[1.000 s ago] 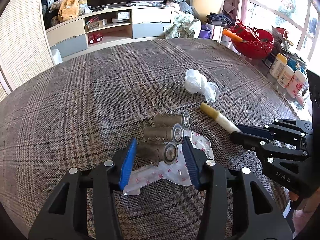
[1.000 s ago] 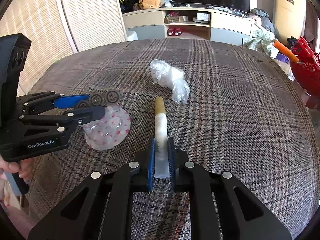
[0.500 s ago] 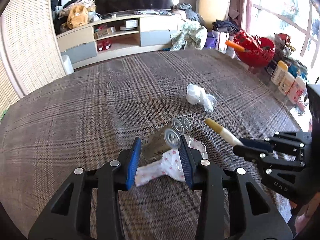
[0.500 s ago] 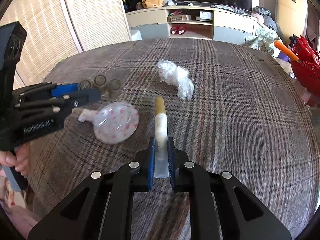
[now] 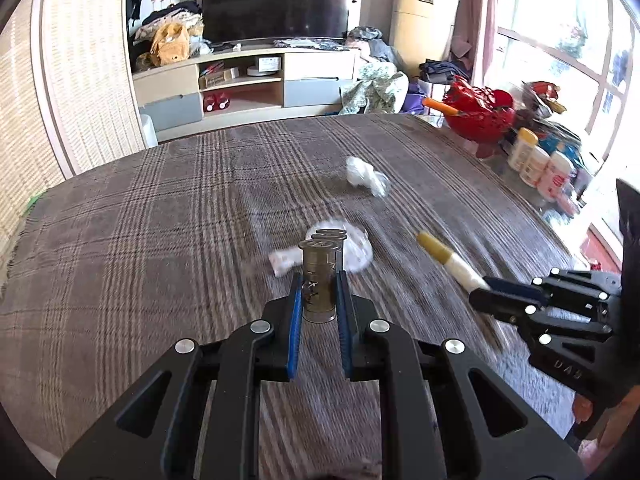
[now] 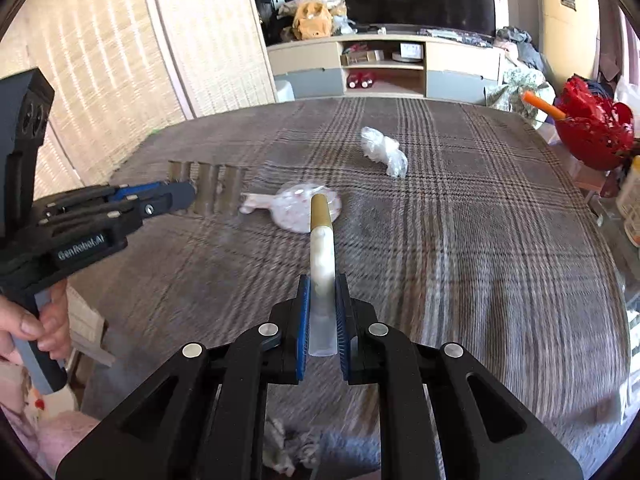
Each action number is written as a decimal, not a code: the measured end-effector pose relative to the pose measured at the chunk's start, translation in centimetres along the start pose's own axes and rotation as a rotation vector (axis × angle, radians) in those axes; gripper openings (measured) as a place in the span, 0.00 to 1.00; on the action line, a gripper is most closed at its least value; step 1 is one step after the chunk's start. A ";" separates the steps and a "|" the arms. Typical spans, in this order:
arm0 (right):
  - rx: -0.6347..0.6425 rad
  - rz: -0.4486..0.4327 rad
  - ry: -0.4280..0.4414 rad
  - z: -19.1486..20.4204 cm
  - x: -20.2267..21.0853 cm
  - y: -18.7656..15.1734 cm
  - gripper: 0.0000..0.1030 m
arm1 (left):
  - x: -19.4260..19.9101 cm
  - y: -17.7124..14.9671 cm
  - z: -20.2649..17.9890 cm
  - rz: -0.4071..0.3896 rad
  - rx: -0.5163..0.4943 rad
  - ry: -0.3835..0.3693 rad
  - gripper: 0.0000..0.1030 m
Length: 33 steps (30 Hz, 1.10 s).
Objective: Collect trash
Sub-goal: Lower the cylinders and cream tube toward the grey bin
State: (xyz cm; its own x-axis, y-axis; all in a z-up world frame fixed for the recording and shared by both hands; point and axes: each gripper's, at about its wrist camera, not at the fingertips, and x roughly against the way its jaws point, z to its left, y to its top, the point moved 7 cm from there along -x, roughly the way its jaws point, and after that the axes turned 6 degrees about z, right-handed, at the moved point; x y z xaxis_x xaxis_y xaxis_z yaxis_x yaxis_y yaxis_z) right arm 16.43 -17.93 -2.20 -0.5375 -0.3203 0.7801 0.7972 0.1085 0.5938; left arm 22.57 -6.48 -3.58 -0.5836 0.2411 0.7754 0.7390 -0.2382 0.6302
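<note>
1. The left gripper (image 5: 318, 300), at the lower centre of the left wrist view, has its blue pads pinching a row of brown-grey metal cylinders joined side by side (image 5: 320, 276). The jaws are closing on it.
2. In the right wrist view the same row of cylinders (image 6: 216, 190) sticks out from the left gripper (image 6: 188, 196) at the left of the frame, clear of the cloth. A person's hand (image 6: 36, 324) grips the handle at the lower left edge.
3. The right gripper (image 6: 323, 316), at the lower centre of its own view, is pressed tight on a long white tube with a tan cap (image 6: 322, 248). The cap end points up the frame.
4. In the left wrist view that tube (image 5: 448, 260) reaches up and left from the right gripper (image 5: 480, 292) at the right of the frame.
5. A clear round plastic piece with pink spots and a short white handle (image 6: 304, 208) lies on the brown plaid-covered worktop (image 6: 460, 240) in the middle of the frame, behind the tube's cap.
6. A crumpled clear plastic wrapper (image 6: 382, 150) lies further up the frame, well apart from both grippers.
7. A red openwork basket (image 6: 596, 132) stands at the right edge, beyond the worktop.
</note>
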 end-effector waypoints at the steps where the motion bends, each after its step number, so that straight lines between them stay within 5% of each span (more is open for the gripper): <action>1: -0.001 -0.010 0.004 0.5 0.7 -0.5 0.13 | 0.7 -0.8 -0.3 -0.003 -0.002 0.000 0.14; 16: -0.060 0.020 0.095 4.4 3.1 -9.1 0.13 | 6.8 -11.0 -2.5 -0.034 0.119 0.020 0.14; 33: -0.081 0.214 0.104 4.9 -0.5 -18.5 0.13 | 2.1 -22.5 -4.8 0.145 0.202 -0.021 0.14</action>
State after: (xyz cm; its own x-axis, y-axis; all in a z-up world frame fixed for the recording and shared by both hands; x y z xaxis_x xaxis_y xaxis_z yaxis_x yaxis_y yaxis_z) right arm 0.58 -15.15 -12.66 -0.3263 -0.3941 0.8592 0.9113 0.1102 0.3967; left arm 3.13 -5.10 -15.93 -0.4609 0.2381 0.8549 0.8680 -0.0797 0.4901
